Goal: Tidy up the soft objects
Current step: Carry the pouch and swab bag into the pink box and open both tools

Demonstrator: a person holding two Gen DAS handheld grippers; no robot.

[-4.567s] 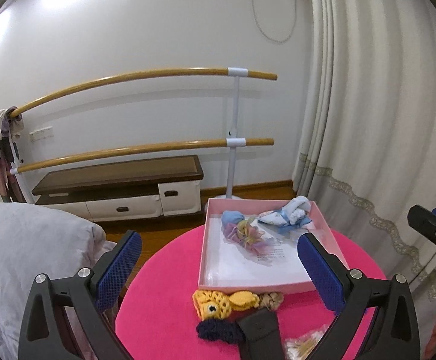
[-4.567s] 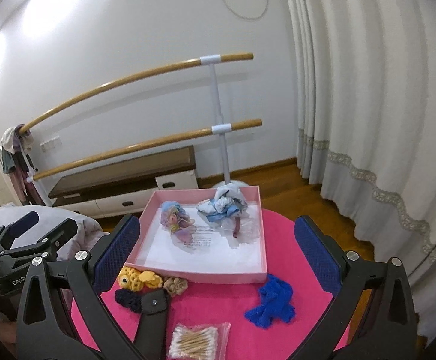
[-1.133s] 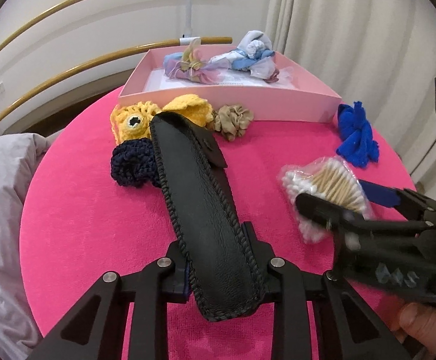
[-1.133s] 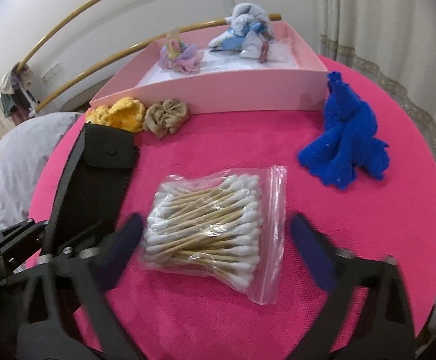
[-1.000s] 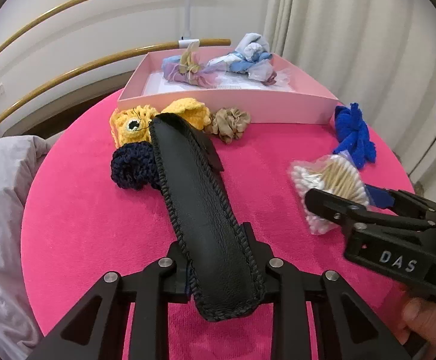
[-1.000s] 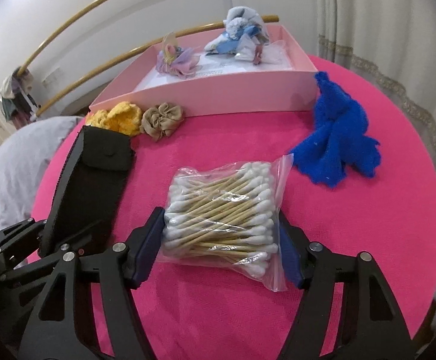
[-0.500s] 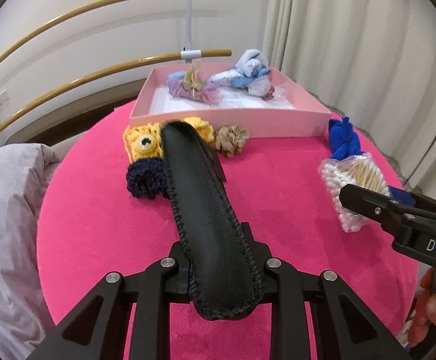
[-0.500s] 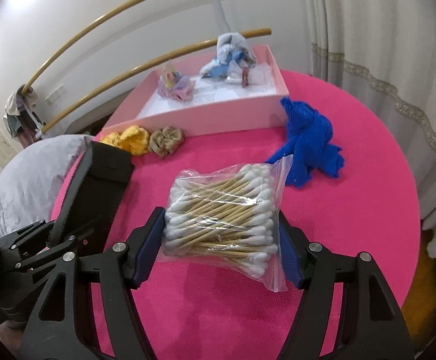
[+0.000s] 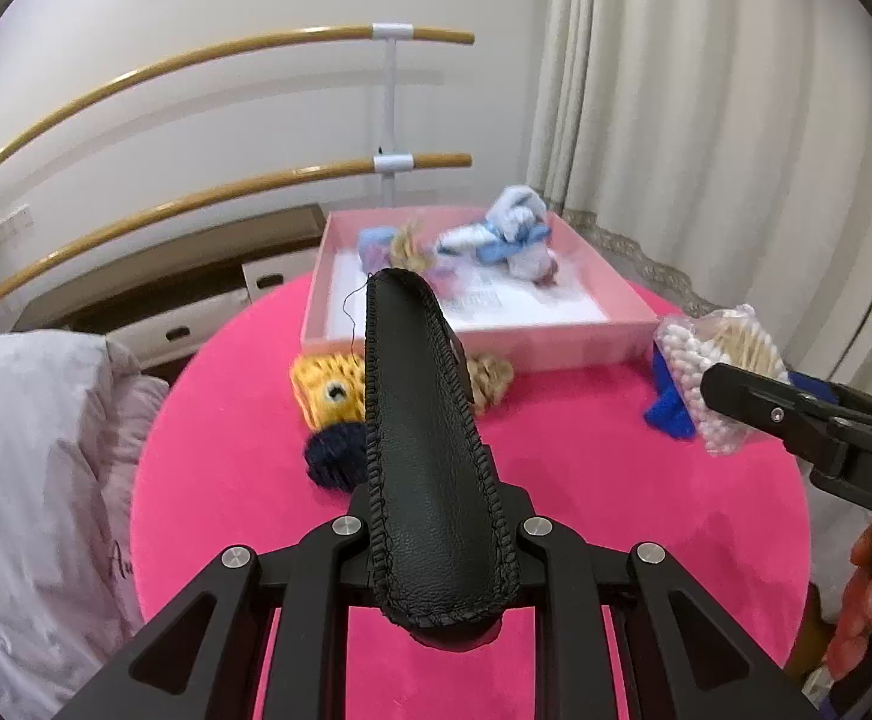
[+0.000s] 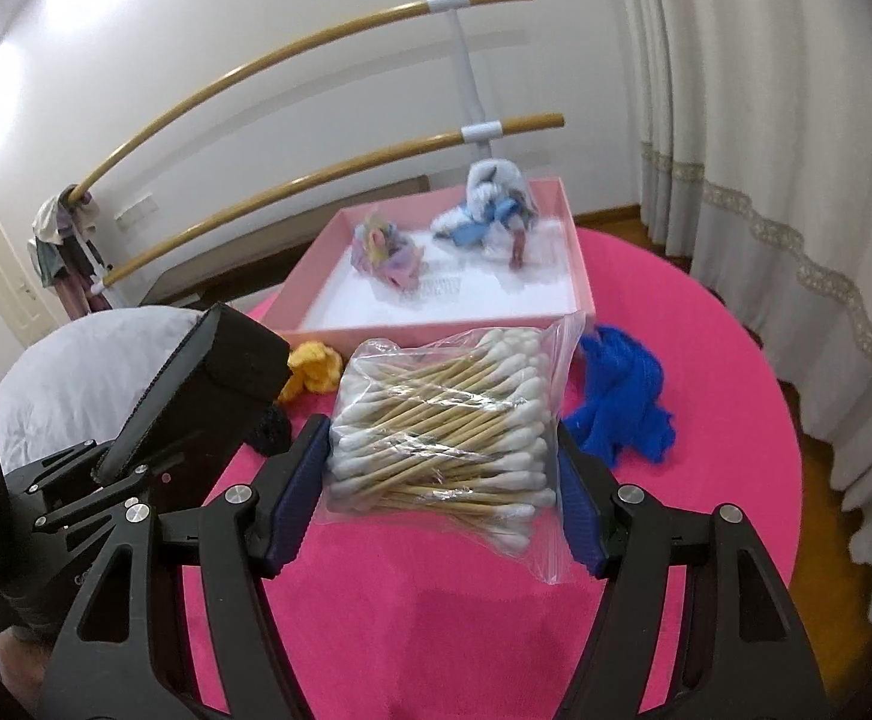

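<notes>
Left hand-held gripper [image 9: 436, 546] pinches stiff black leather case [image 9: 424, 420] at its base. Right hand-held gripper [image 10: 442, 480] squeezes light, crinkly cotton-swab bag [image 10: 448, 426] by its sides; slippery plastic.

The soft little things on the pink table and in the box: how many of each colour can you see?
Yellow: 1, a knitted piece
Navy: 1, a knitted piece
Beige: 1, a scrunchie
Bright blue: 1, a knitted piece
Pastel mixed: 1, a scrunchie in the pink box
Light blue and white: 1, a bundle in that box
Total: 6
</notes>
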